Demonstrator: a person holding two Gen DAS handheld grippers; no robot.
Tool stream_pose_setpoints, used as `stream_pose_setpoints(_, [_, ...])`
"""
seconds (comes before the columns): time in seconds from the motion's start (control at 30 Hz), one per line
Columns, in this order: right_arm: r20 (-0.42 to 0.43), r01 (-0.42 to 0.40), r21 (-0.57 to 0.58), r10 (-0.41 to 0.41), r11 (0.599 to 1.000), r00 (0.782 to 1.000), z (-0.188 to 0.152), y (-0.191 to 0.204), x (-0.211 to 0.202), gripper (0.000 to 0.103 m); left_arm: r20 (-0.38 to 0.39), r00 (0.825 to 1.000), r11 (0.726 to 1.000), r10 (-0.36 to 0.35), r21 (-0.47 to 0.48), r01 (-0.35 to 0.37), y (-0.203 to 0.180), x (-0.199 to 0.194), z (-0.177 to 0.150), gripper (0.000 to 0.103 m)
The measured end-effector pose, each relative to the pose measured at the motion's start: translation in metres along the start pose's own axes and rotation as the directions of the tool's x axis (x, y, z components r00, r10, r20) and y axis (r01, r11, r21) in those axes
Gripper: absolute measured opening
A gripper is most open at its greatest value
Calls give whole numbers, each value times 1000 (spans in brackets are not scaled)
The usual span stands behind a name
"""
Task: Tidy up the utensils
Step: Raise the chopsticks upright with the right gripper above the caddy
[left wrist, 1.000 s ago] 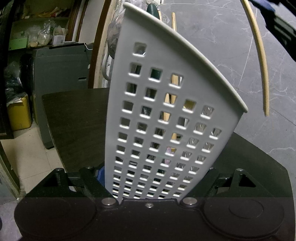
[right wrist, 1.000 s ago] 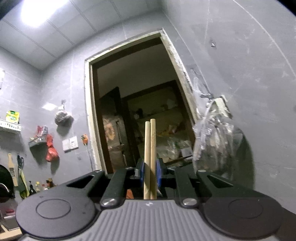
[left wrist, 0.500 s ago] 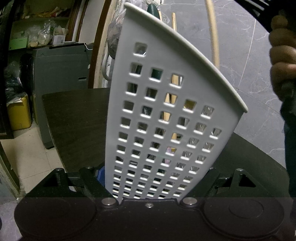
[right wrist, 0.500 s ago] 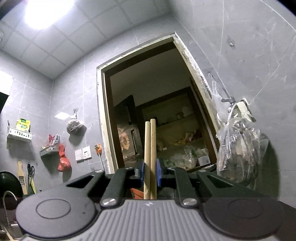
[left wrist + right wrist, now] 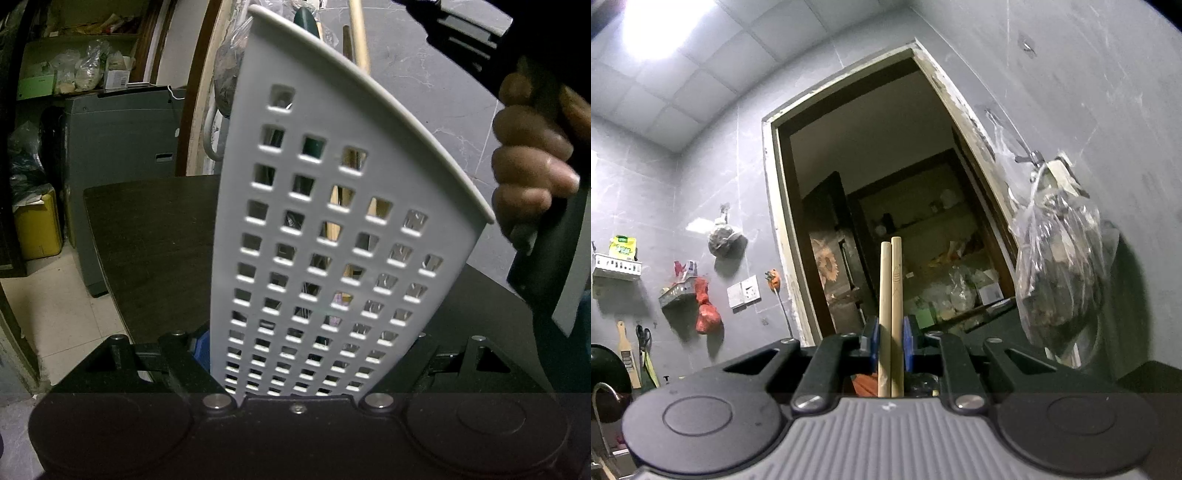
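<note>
Wooden chopsticks (image 5: 891,314), clamped upright in the right gripper (image 5: 891,341), near the white perforated holder (image 5: 332,229) that the left gripper (image 5: 299,369) clasps steady for loading.

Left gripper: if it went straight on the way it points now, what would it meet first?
Nothing new: the left gripper already has the white perforated holder between its jaws, filling the path ahead. The table lies beyond.
</note>
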State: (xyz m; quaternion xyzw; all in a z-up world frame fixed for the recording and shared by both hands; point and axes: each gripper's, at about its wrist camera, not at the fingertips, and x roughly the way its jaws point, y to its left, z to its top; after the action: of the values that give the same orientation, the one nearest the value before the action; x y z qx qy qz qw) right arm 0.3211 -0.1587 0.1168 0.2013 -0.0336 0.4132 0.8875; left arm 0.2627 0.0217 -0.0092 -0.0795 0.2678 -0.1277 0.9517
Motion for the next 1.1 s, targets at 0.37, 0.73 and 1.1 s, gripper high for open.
stream_pose_setpoints(0.37, [-18, 21, 15, -21, 1000, 1000, -18, -8, -3, 16, 0, 1000, 1000, 0, 1, 0, 0, 0, 0, 83])
stream_pose_setpoints(0.73, [-38, 23, -11, -23, 1000, 999, -31, -7, -12, 16, -1, 1000, 1000, 0, 4, 0, 0, -1, 0, 83])
stream_pose_setpoints(1.1, [-120, 41, -96, -52, 995, 991, -38, 3, -28, 17, 0, 1000, 1000, 1, 3, -1, 0, -1, -1, 82])
